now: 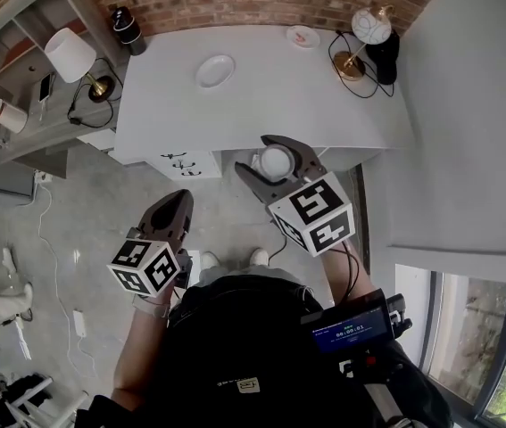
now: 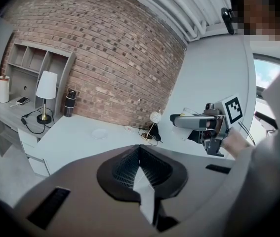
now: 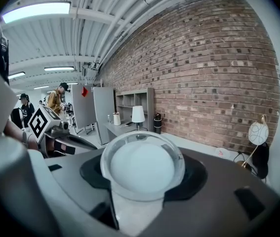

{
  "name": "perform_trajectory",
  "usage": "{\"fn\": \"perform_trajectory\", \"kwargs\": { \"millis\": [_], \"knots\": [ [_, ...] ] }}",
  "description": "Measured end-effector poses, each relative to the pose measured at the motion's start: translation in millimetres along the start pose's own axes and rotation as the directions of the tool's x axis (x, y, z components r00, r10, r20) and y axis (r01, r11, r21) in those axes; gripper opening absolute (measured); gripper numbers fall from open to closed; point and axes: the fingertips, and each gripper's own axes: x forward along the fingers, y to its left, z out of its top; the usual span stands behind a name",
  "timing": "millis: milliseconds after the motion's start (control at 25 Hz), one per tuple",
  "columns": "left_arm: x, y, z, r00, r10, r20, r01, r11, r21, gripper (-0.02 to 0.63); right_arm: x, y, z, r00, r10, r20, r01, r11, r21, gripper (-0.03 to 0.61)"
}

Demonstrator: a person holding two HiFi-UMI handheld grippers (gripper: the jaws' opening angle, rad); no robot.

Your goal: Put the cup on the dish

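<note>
Clear-rimmed pale cup point(image 1: 277, 161) sits clamped between the fingers of the right gripper point(image 1: 254, 156), held in the air by the near edge of the white bench point(image 1: 270, 105). The left gripper point(image 1: 179, 205), beside it, has its fingers pressed together on nothing. The white dish point(image 1: 215, 70) lies on the bench, well apart from the cup.

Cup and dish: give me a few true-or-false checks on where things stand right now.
1. The cup sits between the right gripper's jaws. True.
2. The dish lies on the white table. True.
3. The cup already rests on the dish. False: the dish is bare and the cup is held in the jaws, away from it.
4. The left gripper carries a second cup. False: its jaws are together with nothing between them.
</note>
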Motion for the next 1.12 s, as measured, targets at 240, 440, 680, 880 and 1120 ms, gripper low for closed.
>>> {"fn": "perform_trajectory", "kwargs": {
  "millis": [240, 440, 680, 880, 1120],
  "knots": [
    [2, -18, -6, 0.999, 0.044, 0.013, -0.044, 0.999, 0.003, 0.005, -17, -14, -6, 1.000, 0.016, 0.007, -0.016, 0.999, -0.029, 0.255],
    [1, -36, -20, 0.998, 0.068, 0.013, -0.068, 0.998, 0.008, 0.005, -31, -23, -22, 1.000, 0.027, -0.001, -0.027, 0.999, -0.032, 0.255],
    [3, -43, -25, 0.997, 0.076, 0.014, -0.076, 0.997, 0.006, 0.005, -39, -32, -39, 1.000, 0.023, -0.016, -0.023, 1.000, -0.008, 0.255],
    [13, -41, -25, 0.998, 0.059, 0.013, -0.059, 0.998, -0.004, 0.005, -38, -39, -43, 1.000, 0.008, -0.030, -0.008, 1.000, 0.004, 0.255],
    [31, -24, -17, 0.999, 0.035, 0.010, -0.035, 0.999, -0.021, 0.005, -24, -50, -41, 0.999, -0.012, -0.048, 0.012, 1.000, 0.008, 0.255]
  ]
}}
